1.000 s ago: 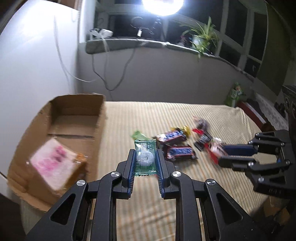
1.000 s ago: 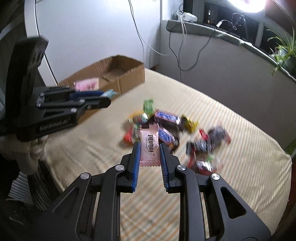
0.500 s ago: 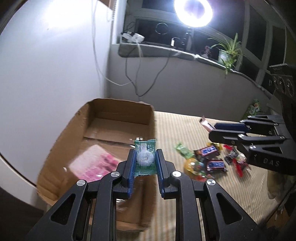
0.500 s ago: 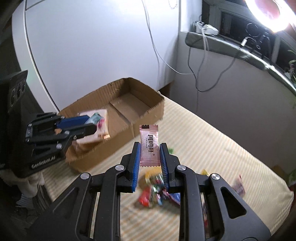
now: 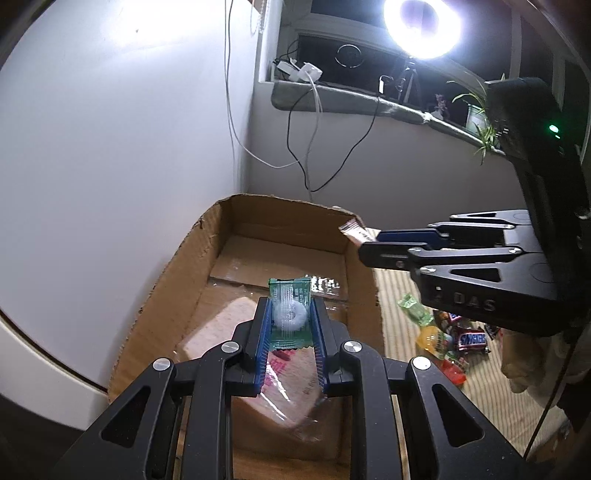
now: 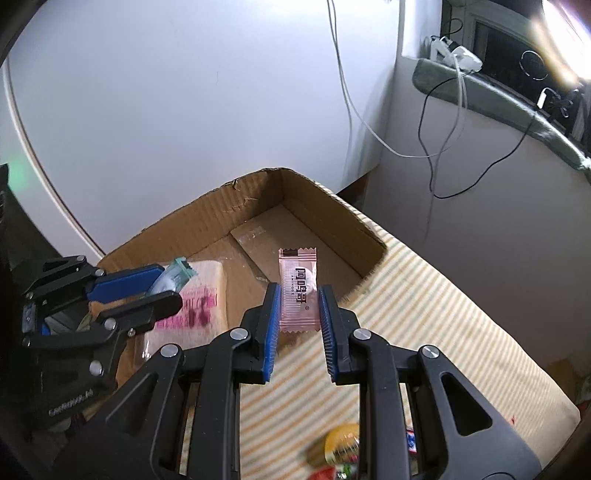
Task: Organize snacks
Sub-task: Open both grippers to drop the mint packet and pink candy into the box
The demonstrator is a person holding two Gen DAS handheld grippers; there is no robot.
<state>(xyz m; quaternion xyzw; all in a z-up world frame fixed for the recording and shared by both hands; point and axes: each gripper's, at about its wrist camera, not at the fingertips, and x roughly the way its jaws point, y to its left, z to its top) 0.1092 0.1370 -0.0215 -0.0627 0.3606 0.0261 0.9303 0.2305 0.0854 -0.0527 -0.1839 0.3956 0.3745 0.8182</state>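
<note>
A dim room with a white wall, a ring lamp [image 5: 421,27] glaring over the window ledge, and a striped bed cover [image 6: 424,306] carrying an open cardboard box [image 5: 177,266] pushed against the wall.

The green wrapped sweet [image 5: 290,314] sits upright between the blue pads of the left tongs [image 5: 290,325], pinched shut on it, hanging over the middle of the box above a pink packet [image 5: 229,325] that lies on the box floor. The pink wafer packet [image 6: 298,291] stands upright in the right tongs [image 6: 298,314], which are nearly closed and grip only its lower half; in the right wrist view it hangs about over the box's near wall, with the left tongs [image 6: 155,291] at nine o'clock.

Risks, as I judge them: the right packet is close to the rim, so letting go here could drop it onto the wall edge or back onto the bed cover. The two tongs are near each other over the same box and could knock together. The thin wrappers may cling to the ridged pads on release. The remaining snack pile [image 5: 447,336] lies at four o'clock of the box on the bed.
</note>
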